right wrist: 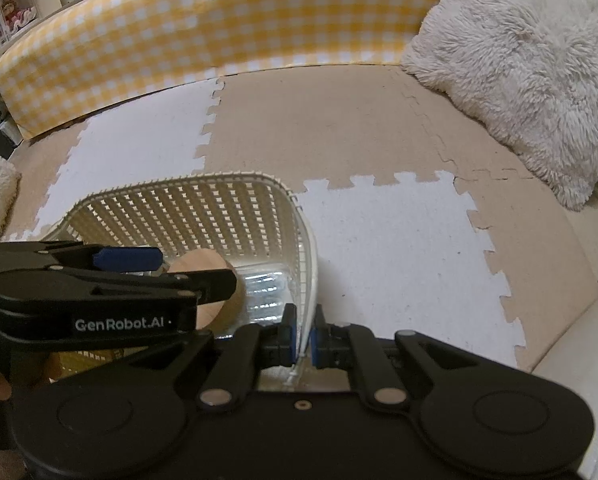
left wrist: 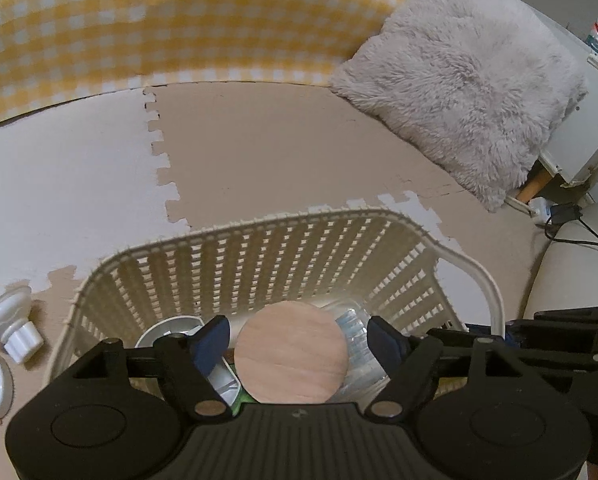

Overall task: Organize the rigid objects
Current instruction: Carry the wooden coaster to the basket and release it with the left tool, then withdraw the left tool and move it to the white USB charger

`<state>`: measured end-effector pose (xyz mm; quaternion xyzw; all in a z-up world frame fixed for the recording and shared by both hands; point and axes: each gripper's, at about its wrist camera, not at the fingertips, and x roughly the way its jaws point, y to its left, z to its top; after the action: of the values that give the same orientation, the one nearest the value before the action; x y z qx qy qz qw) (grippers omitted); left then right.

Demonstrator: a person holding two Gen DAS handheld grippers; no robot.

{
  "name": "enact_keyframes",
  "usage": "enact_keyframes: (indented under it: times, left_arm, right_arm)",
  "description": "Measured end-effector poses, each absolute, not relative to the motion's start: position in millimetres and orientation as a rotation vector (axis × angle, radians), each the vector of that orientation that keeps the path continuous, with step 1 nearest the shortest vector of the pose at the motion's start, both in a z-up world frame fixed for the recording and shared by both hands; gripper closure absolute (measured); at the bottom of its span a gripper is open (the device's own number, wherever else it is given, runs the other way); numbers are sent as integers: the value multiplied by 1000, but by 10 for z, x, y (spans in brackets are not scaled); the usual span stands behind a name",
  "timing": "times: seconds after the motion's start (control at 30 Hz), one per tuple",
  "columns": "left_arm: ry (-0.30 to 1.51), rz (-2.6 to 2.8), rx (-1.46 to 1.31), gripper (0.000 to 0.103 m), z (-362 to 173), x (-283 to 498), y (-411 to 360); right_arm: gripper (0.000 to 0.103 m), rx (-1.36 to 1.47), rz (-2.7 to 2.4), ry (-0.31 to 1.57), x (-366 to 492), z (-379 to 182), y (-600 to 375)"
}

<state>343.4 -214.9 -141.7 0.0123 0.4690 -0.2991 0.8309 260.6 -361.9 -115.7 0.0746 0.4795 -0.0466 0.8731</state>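
A cream lattice basket (left wrist: 259, 256) stands on the foam mat; it also shows in the right wrist view (right wrist: 187, 208). My left gripper (left wrist: 299, 340) is open over the basket, its blue-padded jaws either side of a round wooden lid (left wrist: 291, 354) without touching it. The lid (right wrist: 215, 292) tops a clear container (left wrist: 357, 344) lying in the basket beside a white dish (left wrist: 167, 330). My right gripper (right wrist: 303, 334) is shut on the basket's right handle (right wrist: 309, 280). The left gripper (right wrist: 123, 264) shows in the right wrist view above the basket.
A fluffy grey pillow (left wrist: 471, 92) lies at the back right on the puzzle foam mat (left wrist: 259, 152). A yellow checked cushion wall (left wrist: 159, 28) runs along the back. White plastic items (left wrist: 11, 328) lie left of the basket. A cable and plug (left wrist: 559, 216) lie at the right.
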Motion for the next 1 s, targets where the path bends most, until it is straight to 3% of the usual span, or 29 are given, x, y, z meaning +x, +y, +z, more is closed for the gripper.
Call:
enact_keyframes:
  times: [0.3,0.4,0.6,1.0]
  left_arm:
    - [960,-630,52,23,-1237,3355,-2116]
    - [943,-661,18,9,-1091,3322,-2089]
    - [894,-699,5,3,-743,3142,-2087]
    - [795,-597,-69,0,-244,2808,-1711]
  right_arm:
    - [96,168,-96,998,2605,-1165,-3630]
    - [96,169,-95,995,2605,-1167,-3630]
    - [96,171,-92,992,2602,-1167,-3638]
    - [96,175,-88,992,2599,-1164,-3648]
